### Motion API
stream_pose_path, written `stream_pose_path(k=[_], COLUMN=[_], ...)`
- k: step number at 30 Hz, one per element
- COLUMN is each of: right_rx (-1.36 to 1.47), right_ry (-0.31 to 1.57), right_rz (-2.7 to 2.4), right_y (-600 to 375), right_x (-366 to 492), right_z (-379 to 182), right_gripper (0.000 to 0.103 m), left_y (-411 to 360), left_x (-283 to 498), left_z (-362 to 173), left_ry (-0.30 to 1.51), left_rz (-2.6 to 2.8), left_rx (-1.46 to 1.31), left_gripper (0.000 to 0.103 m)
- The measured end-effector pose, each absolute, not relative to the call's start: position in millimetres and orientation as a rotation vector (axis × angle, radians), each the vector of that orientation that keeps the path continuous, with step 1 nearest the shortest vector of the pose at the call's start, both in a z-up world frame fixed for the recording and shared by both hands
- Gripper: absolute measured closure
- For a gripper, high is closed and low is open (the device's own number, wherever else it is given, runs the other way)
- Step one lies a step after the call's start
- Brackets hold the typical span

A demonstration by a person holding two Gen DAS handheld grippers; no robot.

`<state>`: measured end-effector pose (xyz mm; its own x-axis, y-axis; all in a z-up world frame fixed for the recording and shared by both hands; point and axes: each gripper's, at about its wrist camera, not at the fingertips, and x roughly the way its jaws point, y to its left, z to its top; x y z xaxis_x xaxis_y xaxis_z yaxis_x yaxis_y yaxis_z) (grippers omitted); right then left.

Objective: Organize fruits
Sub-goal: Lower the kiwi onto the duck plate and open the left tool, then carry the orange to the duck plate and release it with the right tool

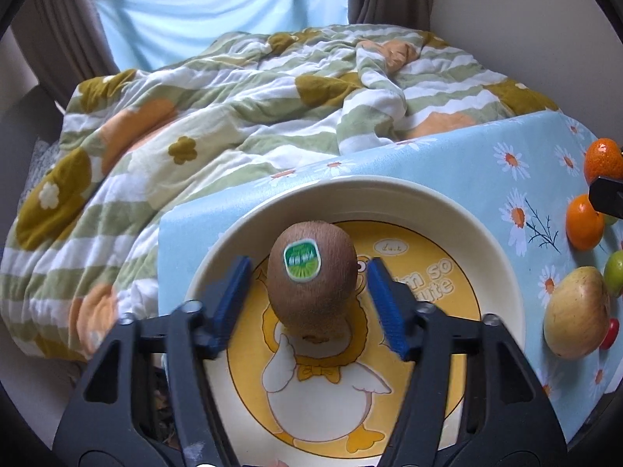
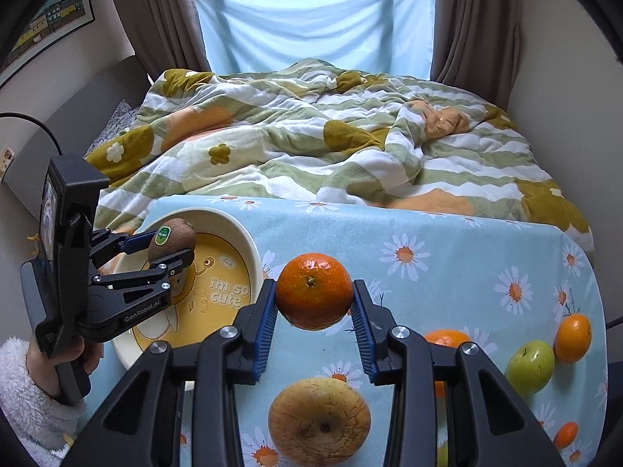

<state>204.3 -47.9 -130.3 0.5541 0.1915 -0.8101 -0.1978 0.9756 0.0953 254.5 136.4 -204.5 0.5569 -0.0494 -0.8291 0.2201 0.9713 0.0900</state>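
Note:
A brown kiwi [image 1: 312, 280] with a green sticker stands on end in the cream plate [image 1: 502, 272] with a duck picture. My left gripper [image 1: 307, 303] is open around it, blue pads apart from its sides; it also shows in the right wrist view [image 2: 171, 249], over the plate [image 2: 249, 245]. My right gripper [image 2: 314, 325] is shut on a mandarin [image 2: 314, 291] and holds it above the blue daisy tablecloth [image 2: 447, 241], right of the plate.
On the cloth lie a yellowish apple [image 2: 319, 420], a green apple [image 2: 530, 366], another mandarin [image 2: 572, 337] and more small orange fruit [image 2: 444, 337]. The yellowish apple [image 1: 576, 317] and mandarins [image 1: 584, 222] also show at the left view's right edge. A rumpled quilt [image 2: 311, 148] covers the bed behind.

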Motion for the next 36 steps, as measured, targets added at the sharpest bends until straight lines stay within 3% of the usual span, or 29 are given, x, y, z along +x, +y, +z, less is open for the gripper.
stream_pose_path(k=[1, 21, 36], right_rx=[-0.007, -0.061, -0.156], right_ry=[0.955, 0.954, 1.064], right_rz=[0.230, 0.403, 0.587], right_y=[-48.9, -31.4, 35.3], right_x=[204.4, 223.2, 247.2], right_z=[-129.8, -117.4, -156.9], right_gripper=[0.068, 0.068, 0.068], left_y=[136.9, 159.0, 180.7], left_x=[252.3, 193.9, 149.7], left_z=[-201.2, -159.9, -163.1], left_ry=[0.956, 0.969, 1.004], left_rz=[-0.160, -0.063, 0.062], left_rx=[0.184, 0.051, -0.071], left_gripper=[0.000, 0.000, 0.000])
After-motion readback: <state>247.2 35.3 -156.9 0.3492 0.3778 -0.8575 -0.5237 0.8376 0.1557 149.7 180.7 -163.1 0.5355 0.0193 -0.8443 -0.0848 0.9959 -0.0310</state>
